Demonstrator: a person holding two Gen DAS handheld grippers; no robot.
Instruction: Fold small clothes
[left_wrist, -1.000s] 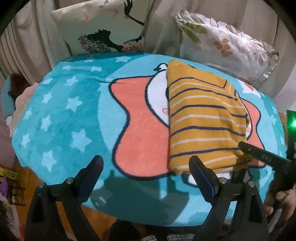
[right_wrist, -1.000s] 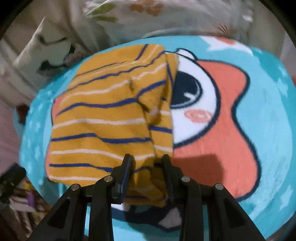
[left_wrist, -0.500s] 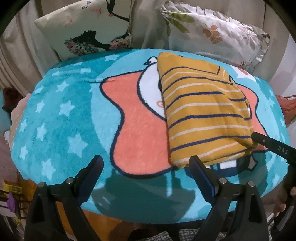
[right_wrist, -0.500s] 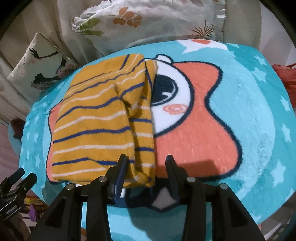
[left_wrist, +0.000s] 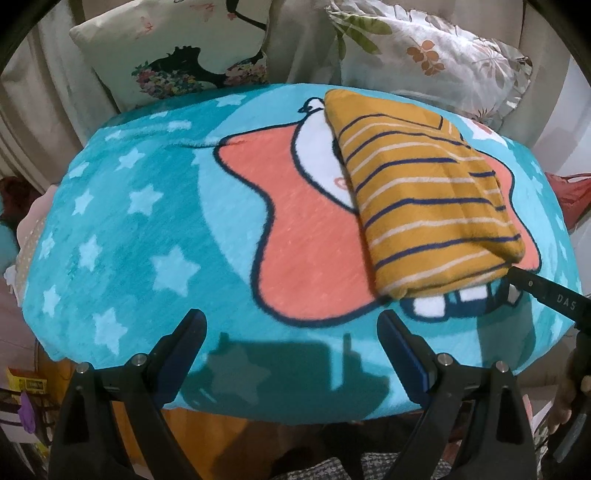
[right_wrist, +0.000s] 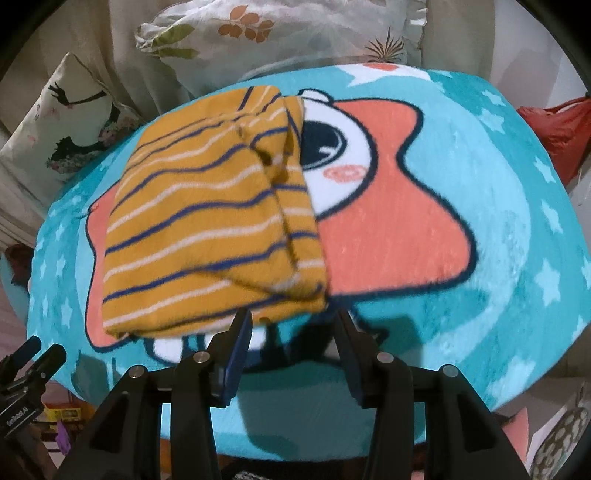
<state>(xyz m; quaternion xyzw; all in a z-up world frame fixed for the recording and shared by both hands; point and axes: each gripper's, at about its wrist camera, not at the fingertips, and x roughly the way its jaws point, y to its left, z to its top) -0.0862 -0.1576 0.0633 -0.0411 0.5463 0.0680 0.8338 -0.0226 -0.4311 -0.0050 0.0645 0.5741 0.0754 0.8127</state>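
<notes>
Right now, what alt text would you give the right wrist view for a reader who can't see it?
A folded mustard-yellow striped garment lies on a teal star-print blanket, with the open right gripper just in front of its near edge, holding nothing. Two patterned cushions sit behind, and the left gripper shows at lower left.

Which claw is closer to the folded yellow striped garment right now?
The right claw: it sits open just off the near edge of the yellow striped garment. The left claw hangs open further off, over the blue blanket.
</notes>
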